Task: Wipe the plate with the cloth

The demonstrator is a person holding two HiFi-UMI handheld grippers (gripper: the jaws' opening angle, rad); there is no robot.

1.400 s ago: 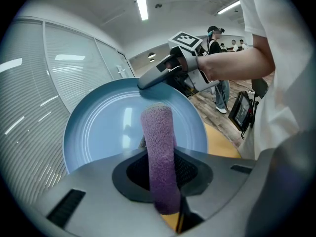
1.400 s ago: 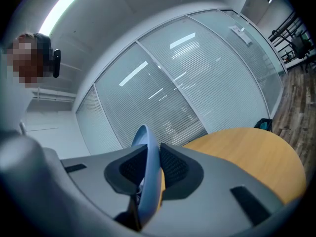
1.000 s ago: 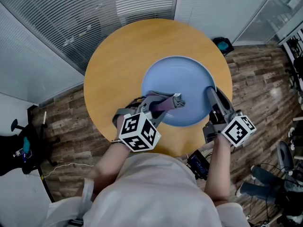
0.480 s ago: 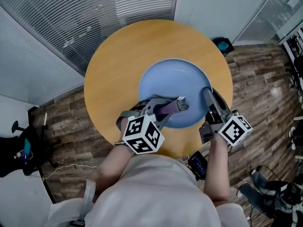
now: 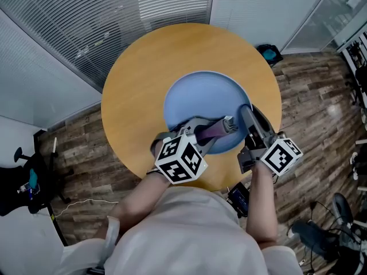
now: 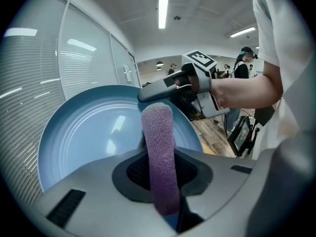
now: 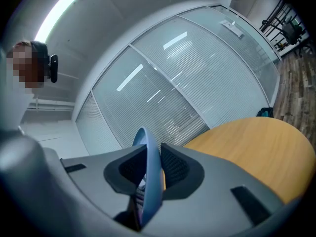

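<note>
Above the round bench point(image 5: 137, 85), the blue plate point(image 5: 200, 99) is held by its near rim, which is clamped in the right claw point(image 5: 246, 113); that hold should be kept steady. The purple cloth point(image 5: 213, 129), pinched in the closed left claw point(image 5: 230, 124), is best swept across the plate's face with even pressure.

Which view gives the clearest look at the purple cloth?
The left gripper view: the cloth fills the centre, clamped between the jaws, its nap clear against the blue plate. The head view shows the cloth only small, over the plate. The right gripper view shows none of it.
</note>
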